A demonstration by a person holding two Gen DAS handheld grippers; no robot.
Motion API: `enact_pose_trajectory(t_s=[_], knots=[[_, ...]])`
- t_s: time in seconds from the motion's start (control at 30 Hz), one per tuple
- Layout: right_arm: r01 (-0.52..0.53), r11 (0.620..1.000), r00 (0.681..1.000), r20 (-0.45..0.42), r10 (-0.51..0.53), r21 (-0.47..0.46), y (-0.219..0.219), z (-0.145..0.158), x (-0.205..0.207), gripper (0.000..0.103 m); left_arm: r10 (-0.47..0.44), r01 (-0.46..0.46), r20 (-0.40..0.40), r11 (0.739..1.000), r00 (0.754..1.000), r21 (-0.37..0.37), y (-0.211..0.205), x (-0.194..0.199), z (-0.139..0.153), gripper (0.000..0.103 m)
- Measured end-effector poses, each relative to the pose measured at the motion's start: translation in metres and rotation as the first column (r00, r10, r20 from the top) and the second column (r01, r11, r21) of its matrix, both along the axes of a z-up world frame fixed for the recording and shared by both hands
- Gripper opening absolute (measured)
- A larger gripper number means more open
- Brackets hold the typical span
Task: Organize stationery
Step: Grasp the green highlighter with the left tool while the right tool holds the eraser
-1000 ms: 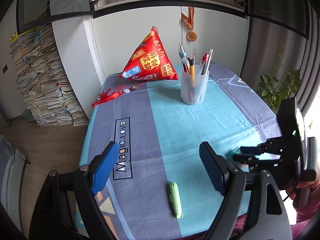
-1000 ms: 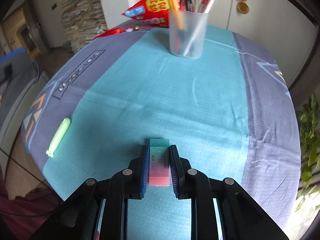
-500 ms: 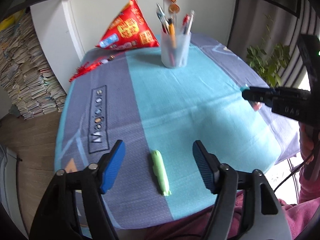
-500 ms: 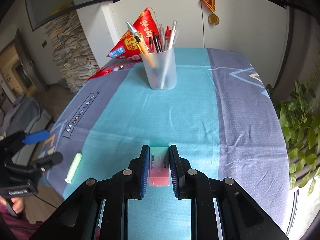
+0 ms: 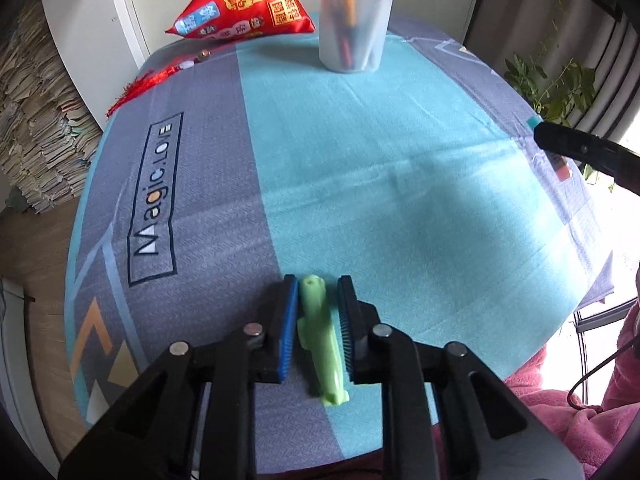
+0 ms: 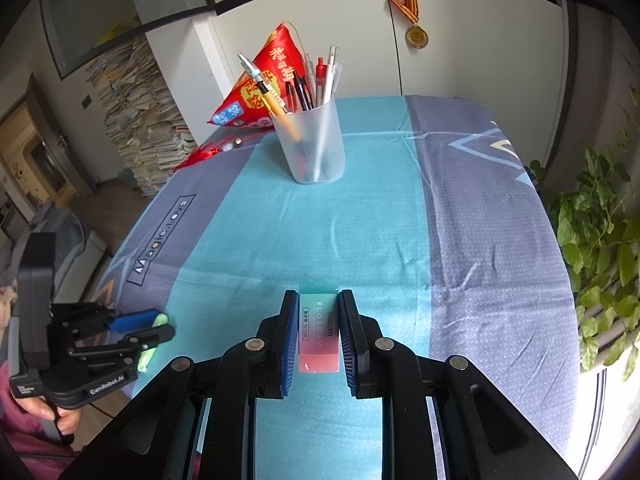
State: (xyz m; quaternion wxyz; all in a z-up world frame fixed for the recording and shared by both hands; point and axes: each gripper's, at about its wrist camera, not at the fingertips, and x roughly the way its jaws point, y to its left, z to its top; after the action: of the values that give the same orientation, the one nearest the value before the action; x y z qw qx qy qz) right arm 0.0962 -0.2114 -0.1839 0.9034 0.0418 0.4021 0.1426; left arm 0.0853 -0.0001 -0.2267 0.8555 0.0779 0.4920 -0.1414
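Teal and grey-blue cloth (image 5: 400, 184) is seen covering the table, printed with "Magic.LOVE" on its grey band. At the far end a frosted pen cup (image 6: 312, 144) filled with pens and pencils is noted, with a red pyramid-shaped cushion (image 5: 244, 0) behind it and a red tassel (image 5: 144, 84) lying near the far left edge. A medal (image 6: 417, 36) is hung on the white cabinet door; stacked papers (image 6: 136, 120) are piled on the floor to the left and a potted plant (image 6: 600, 240) is seen to the right.

Left gripper (image 5: 318, 314): its jaws are closing. A light green pen-like item (image 5: 322, 344) is found lying on the cloth between the blue pads, lengthwise along the fingers, near the table's near edge on the border between the grey and teal bands. A narrow gap is seen on either side, so contact is not confirmed. The same item is seen between these fingers in the right wrist view.

Right gripper (image 6: 319, 328): an eraser (image 6: 319, 328), teal fading to pink and marked "BLOSSOM", is clamped between the pads, its long axis along the fingers, above the teal band.
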Motion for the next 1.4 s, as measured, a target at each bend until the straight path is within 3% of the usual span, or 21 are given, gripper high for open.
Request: enact_pose_trajectory(t_s=[0.2, 0.6, 0.73, 0.9, 1.03, 1.1, 1.13, 1.2, 1.4], knots=[[0.008, 1.000, 1.000, -0.004, -0.008, 0.003, -0.002, 0.000, 0.002, 0.021, 0.013, -0.012, 0.027, 0.999, 1.000, -0.030, 0.004, 0.005, 0.010, 0.014], [0.018, 1.000, 1.000, -0.013, -0.018, 0.000, -0.002, -0.001, 0.005, 0.021, 0.028, -0.010, 0.166, 0.995, 0.986, -0.103, 0.019, 0.002, 0.059, 0.012], [0.022, 1.000, 1.000, -0.014, -0.022, 0.001, -0.003, -0.002, 0.005, 0.021, 0.011, 0.002, 0.136, 0.995, 0.991, -0.100, 0.018, 0.003, 0.055, 0.013], [0.022, 1.000, 0.999, -0.027, -0.022, 0.003, -0.001, -0.006, 0.006, 0.021, -0.029, 0.031, 0.040, 0.998, 0.999, -0.049, 0.002, 0.005, 0.023, 0.028], [0.016, 1.000, 1.000, -0.025, -0.016, 0.001, 0.000, -0.005, 0.003, 0.021, -0.013, 0.013, -0.009, 1.000, 1.000, -0.012, -0.003, 0.013, 0.002, 0.027], [0.017, 1.000, 1.000, -0.022, -0.016, 0.000, -0.001, -0.005, 0.002, 0.021, -0.007, 0.007, 0.004, 1.000, 1.000, -0.023, -0.001, 0.015, 0.003, 0.022], [0.018, 1.000, 1.000, -0.020, -0.018, 0.002, -0.002, -0.005, 0.002, 0.021, -0.008, 0.008, -0.001, 1.000, 1.000, -0.028, 0.000, 0.016, 0.003, 0.012], [0.024, 1.000, 0.999, -0.021, -0.024, 0.005, -0.004, -0.006, 0.002, 0.021, -0.002, 0.001, -0.007, 0.998, 1.000, -0.055, 0.002, 0.019, 0.007, 0.012], [0.041, 0.999, 0.999, -0.021, -0.040, 0.014, -0.008, -0.006, 0.002, 0.021, -0.007, 0.016, 0.096, 0.996, 0.995, -0.086, 0.003, 0.010, 0.039, 0.011]])
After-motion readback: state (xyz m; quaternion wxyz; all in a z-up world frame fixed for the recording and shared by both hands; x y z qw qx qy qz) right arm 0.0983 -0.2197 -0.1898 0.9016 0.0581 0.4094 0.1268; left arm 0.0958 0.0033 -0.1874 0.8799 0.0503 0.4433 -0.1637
